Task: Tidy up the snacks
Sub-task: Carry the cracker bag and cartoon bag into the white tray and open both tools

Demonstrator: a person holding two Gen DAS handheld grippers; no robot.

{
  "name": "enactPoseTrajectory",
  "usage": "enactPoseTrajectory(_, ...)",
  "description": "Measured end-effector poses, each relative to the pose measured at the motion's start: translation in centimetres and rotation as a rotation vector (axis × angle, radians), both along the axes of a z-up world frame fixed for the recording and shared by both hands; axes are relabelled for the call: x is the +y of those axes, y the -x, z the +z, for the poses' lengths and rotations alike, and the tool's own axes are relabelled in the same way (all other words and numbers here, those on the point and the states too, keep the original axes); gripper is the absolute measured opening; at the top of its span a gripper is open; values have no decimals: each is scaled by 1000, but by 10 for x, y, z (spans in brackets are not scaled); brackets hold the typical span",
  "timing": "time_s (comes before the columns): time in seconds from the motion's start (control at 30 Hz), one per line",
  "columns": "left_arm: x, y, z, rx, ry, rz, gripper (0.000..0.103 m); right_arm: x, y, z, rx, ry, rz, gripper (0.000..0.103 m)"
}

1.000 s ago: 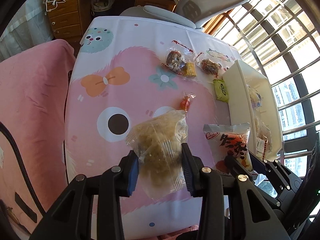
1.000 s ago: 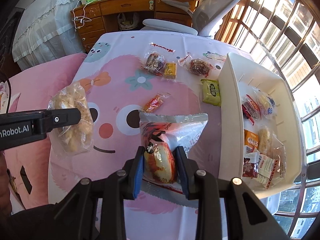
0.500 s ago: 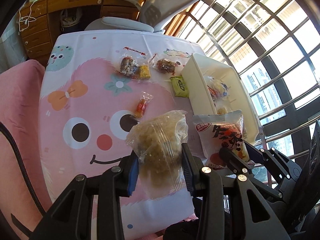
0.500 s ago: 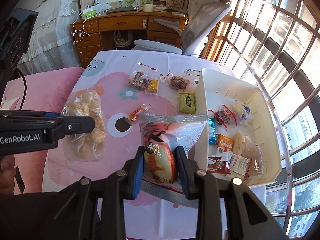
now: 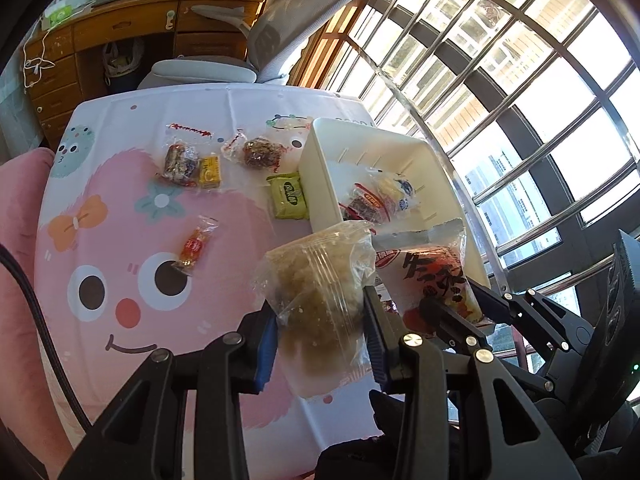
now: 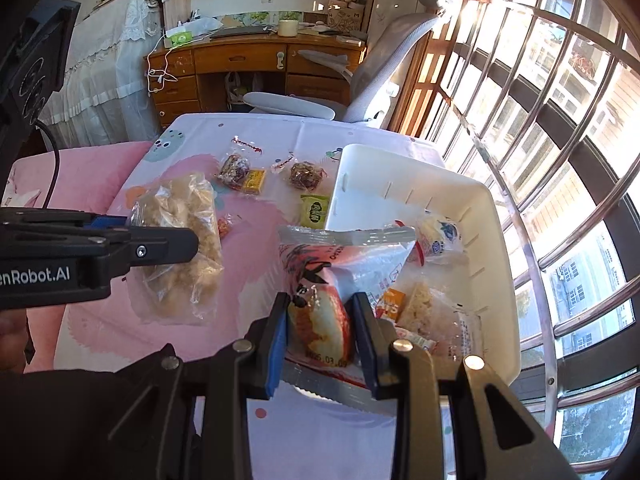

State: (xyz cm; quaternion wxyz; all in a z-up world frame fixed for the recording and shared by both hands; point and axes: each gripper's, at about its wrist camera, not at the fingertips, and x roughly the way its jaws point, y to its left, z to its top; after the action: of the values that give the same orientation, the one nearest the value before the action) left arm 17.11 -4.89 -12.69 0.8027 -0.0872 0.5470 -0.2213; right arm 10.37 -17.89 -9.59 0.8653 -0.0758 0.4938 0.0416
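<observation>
Clear plastic bag of pale crumbly snack (image 5: 320, 300) clamped in my left gripper (image 5: 320, 344), above the pink cartoon tablecloth (image 5: 120, 208).
Right gripper (image 6: 320, 344) pinches red-and-white printed snack packet (image 6: 332, 280) beside the white plastic bin (image 6: 496, 240); gripper reads "enRobot.AI".

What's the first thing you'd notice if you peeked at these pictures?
Two snack bags held up in the air: the left tool pinches a clear bag of crumbly snacks, and the right tool pinches a red-and-white packet. Next, the white bin by the window, already holding snacks, and the pink cartoon-face tablecloth underneath.
</observation>
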Motion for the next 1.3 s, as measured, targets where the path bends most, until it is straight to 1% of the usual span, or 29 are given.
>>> enactPoseTrajectory(0.47, -105, -4, -3, -3, -9, 24, 37, -93, -15, -3, -20, -10, 64, 32)
enactPoseTrajectory(0.6, -128, -7, -5, -12, -9, 32, 37, -115, -22, -3, -32, -11, 78, 32)
enactPoseTrajectory(0.8, -153, -15, -3, -29, -45, 31, 37, -137, -32, -3, -45, -26, 90, 33)
enactPoseTrajectory(0.87, -159, -18, -5, -23, -80, 34, 42, -142, -36, -6, -29, -43, 91, 34)
enactPoseTrajectory(0.93, -161, -19, -7, -17, -94, 33, 45, -147, -40, -11, -3, -59, 84, 35)
enactPoseTrajectory(1.0, -162, -19, -7, -14, -116, 40, 58, -150, -43, -16, 20, -70, 72, 35)
enactPoseTrajectory(1.07, -159, -19, -6, -13, -134, 53, 64, -153, -46, -20, 40, -85, 58, 36)
enactPoseTrajectory(1.2, -155, -17, -8, 0, -144, 67, 66, -156, -47, -24, 68, -121, 40, 42)
enactPoseTrajectory(1.3, -150, -14, -9, 8, -152, 75, 66, -154, -46, -27, 88, -136, 35, 43)
